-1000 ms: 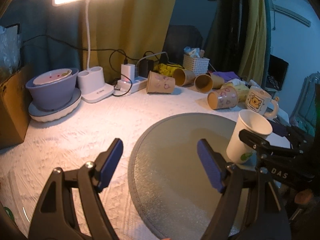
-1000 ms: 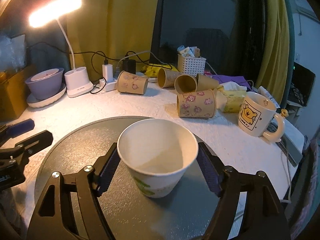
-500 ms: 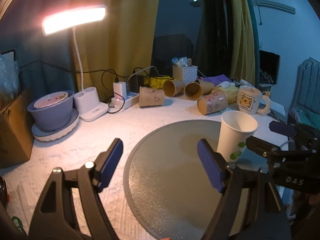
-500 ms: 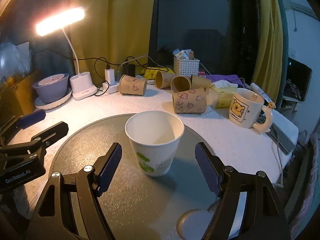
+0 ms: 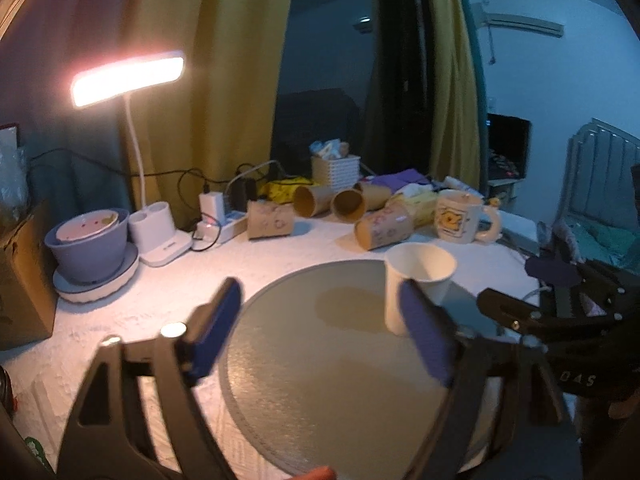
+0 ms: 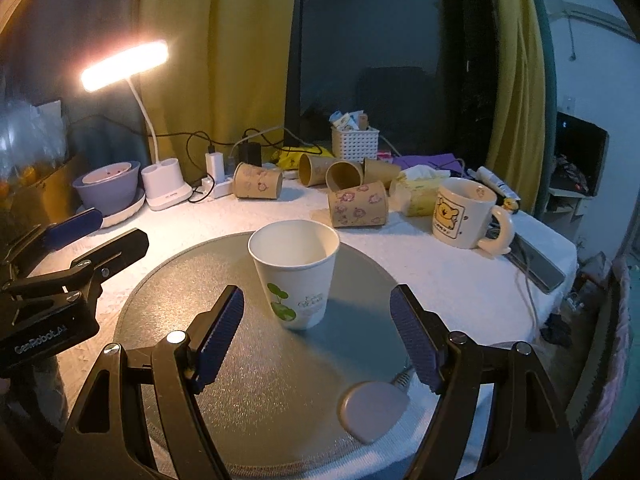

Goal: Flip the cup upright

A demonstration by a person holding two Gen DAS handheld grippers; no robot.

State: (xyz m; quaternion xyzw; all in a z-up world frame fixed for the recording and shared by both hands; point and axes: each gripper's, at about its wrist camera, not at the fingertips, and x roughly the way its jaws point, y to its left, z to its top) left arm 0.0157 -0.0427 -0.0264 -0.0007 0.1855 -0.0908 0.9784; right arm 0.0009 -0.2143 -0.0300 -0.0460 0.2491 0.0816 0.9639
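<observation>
- At the far left of the white textured counter we see a brown cardboard box, then a lavender bowl sitting on a white round plate.
- Just beside the bowl we find the white lit desk lamp, and behind its base a white power strip with chargers and dark cables plugged in.
- Our left tool hovers over the left part of the grey round glass turntable; its blue-padded fingers are spread wide with nothing between them.
- The white paper cup with a green leaf print stands upright, mouth up, on the turntable's far half; in the left wrist view the cup sits just behind the left tool's right finger, and there we cannot tell whether the two touch.
- Our right tool sits low in front of the cup, fingers spread apart on either side and clear of its wall.
- A small pale rounded disc lies on the turntable near the right tool's right finger; the view leaves us unsure what it is.
- Behind the turntable several brown floral paper cups lie on their sides, with a white slatted basket further back.
- To the right stands a cream ceramic mug with a yellow bear picture, beside a yellow tissue pack.
</observation>
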